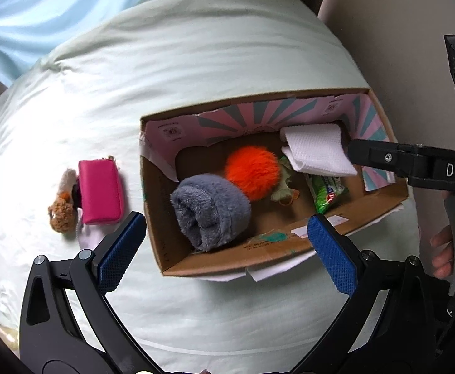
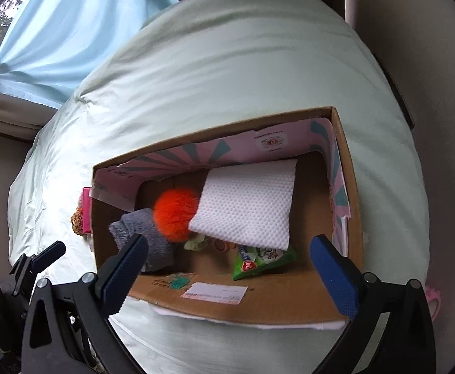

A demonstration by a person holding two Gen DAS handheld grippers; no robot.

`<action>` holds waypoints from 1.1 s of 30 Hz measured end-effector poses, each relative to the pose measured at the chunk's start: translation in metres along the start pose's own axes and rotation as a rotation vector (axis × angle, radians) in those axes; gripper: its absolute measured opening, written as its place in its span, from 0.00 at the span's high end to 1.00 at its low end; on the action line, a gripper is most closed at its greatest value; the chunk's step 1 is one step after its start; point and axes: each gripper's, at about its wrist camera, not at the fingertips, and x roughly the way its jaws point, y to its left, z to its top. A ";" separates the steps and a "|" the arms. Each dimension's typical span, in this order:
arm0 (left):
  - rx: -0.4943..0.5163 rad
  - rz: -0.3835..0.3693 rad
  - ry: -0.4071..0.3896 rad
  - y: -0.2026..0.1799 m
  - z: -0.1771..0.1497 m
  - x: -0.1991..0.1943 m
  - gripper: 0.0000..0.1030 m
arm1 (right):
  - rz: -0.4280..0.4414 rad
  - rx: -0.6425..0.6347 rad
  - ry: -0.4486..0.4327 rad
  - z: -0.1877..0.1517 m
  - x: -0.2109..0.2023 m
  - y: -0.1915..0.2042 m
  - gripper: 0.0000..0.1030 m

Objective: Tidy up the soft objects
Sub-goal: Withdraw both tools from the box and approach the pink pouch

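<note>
An open cardboard box [image 1: 380,208] [image 2: 353,218] sits on a pale green bedsheet. Inside lie a grey fuzzy sock roll [image 1: 210,212] [image 2: 146,237], an orange pom-pom [image 1: 252,173] [image 2: 176,213], a white folded cloth [image 1: 316,149] [image 2: 249,205], a green packet [image 1: 328,191] [image 2: 261,260] and a small greenish scrap [image 1: 285,188]. A pink pouch [image 1: 101,191] and a brown plush toy [image 1: 62,210] lie on the sheet left of the box. My left gripper [image 1: 225,243] is open and empty above the box's near left corner. My right gripper [image 2: 227,261] is open and empty over the box; it also shows in the left wrist view [image 1: 411,163].
The bedsheet [image 1: 196,62] covers a rounded mattress. A light blue curtain [image 2: 55,31] and window are at the far left. A beige wall [image 1: 399,46] runs along the right. A pink object [image 2: 433,299] sits at the right edge.
</note>
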 end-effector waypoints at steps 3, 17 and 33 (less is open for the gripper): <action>-0.005 -0.010 -0.023 0.003 -0.004 -0.017 0.00 | 0.000 -0.002 -0.007 -0.004 -0.011 0.009 0.00; -0.015 -0.032 -0.179 0.054 -0.042 -0.132 0.00 | -0.078 -0.125 -0.167 -0.044 -0.102 0.089 0.00; -0.056 0.015 -0.315 0.223 -0.128 -0.234 0.00 | -0.004 -0.159 -0.365 -0.124 -0.156 0.241 0.00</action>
